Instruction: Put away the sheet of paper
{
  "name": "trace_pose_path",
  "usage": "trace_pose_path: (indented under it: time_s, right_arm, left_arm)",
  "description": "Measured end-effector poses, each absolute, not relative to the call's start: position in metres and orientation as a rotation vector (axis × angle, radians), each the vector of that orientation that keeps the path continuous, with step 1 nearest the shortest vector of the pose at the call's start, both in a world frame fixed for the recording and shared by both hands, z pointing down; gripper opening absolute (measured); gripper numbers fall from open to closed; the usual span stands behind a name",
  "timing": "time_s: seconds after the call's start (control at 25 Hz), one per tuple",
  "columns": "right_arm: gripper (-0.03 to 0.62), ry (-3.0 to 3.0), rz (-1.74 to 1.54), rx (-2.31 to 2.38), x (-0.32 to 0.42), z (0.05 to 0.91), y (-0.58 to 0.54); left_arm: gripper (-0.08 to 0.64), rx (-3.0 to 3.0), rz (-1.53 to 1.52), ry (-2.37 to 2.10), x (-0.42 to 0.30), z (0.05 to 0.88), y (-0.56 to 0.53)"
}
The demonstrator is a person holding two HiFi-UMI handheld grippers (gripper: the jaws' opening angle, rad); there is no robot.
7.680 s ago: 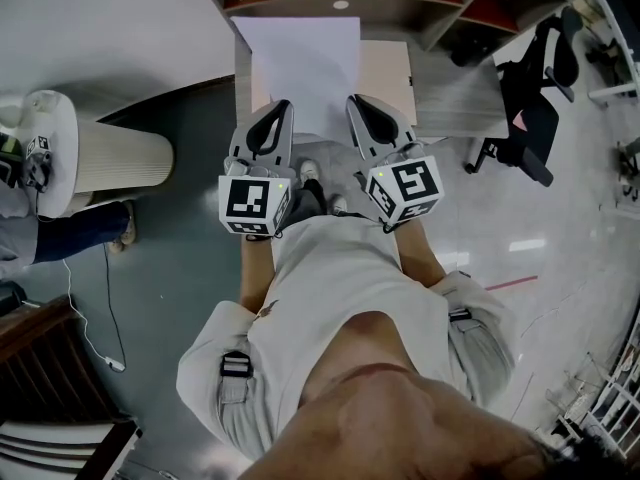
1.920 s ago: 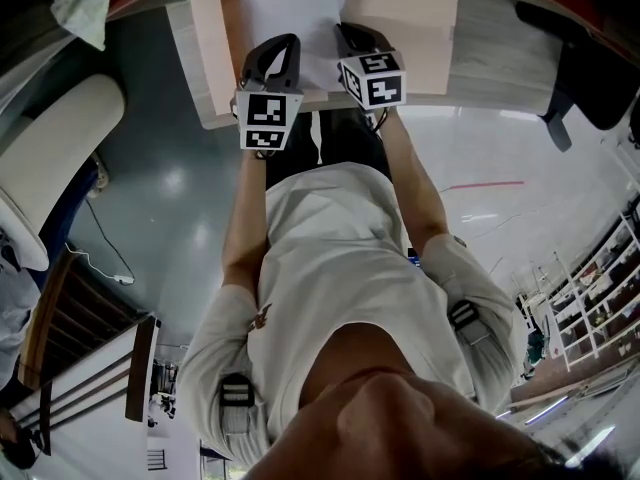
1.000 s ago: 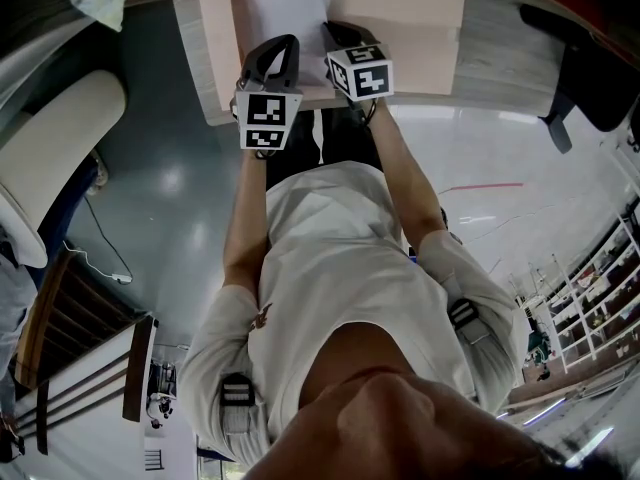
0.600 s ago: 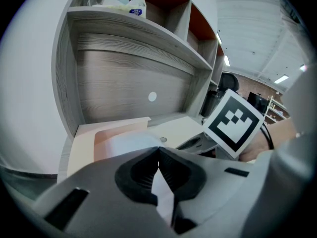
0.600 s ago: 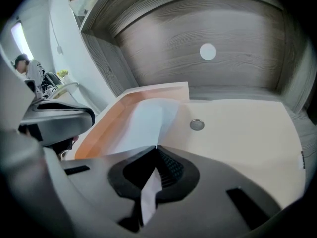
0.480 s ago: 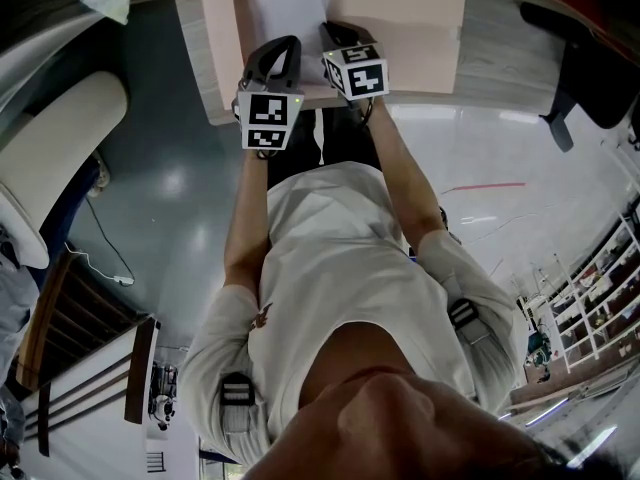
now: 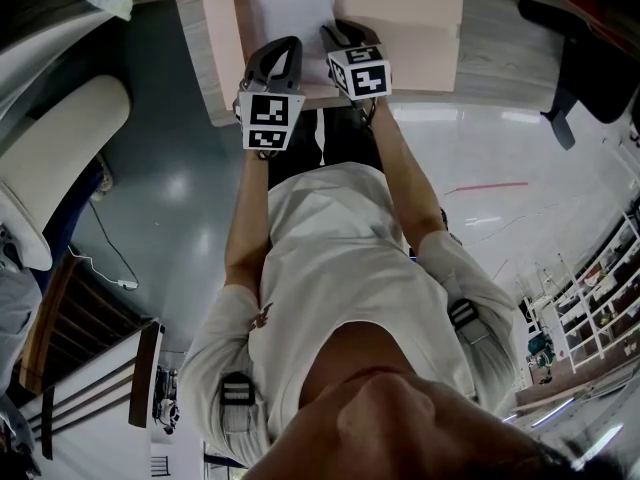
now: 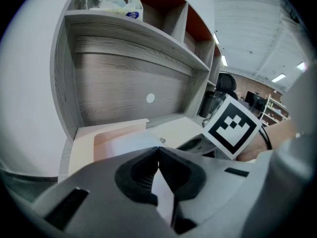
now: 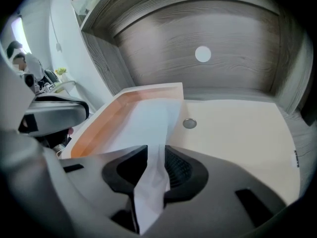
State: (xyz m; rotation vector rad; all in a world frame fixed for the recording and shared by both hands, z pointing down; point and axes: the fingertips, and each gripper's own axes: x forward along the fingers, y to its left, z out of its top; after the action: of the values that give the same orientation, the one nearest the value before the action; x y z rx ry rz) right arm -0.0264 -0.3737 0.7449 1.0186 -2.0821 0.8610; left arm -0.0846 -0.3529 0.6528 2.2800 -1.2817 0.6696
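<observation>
desk: a grey wood-grain top, seen beneath a shelf unit with open compartments.
folder: a peach folder is laid open at the desk's near left corner, reaching almost to the near edge.
sheet of paper: a white sheet is laid on the folder's left half; its near edge is raised off the folder between both grippers.
left gripper: the jaws are closed together on the sheet's near edge.
right gripper: the jaws have just been opening and are held apart; the crumpled near edge is seen loose between them.
stud: a round metal stud is set in the folder, just right of the sheet.
</observation>
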Motion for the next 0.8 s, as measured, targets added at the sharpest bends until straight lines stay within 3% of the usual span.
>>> trace_pose_path:
  time_s: [0.24,0.8]
  right_arm:
    - [0.153,-2.075,0.83,1.045,-0.019,0.74,-0.375]
    - [0.152,-2.107,0.763,1.105,-0.014,0.716,-0.373]
  left_arm:
    - [0.021,2.293,0.663,-1.275,-0.085,0.648,-0.353]
    - [0.021,2.331,0.64,-1.253,-0.082,0.64,-0.352]
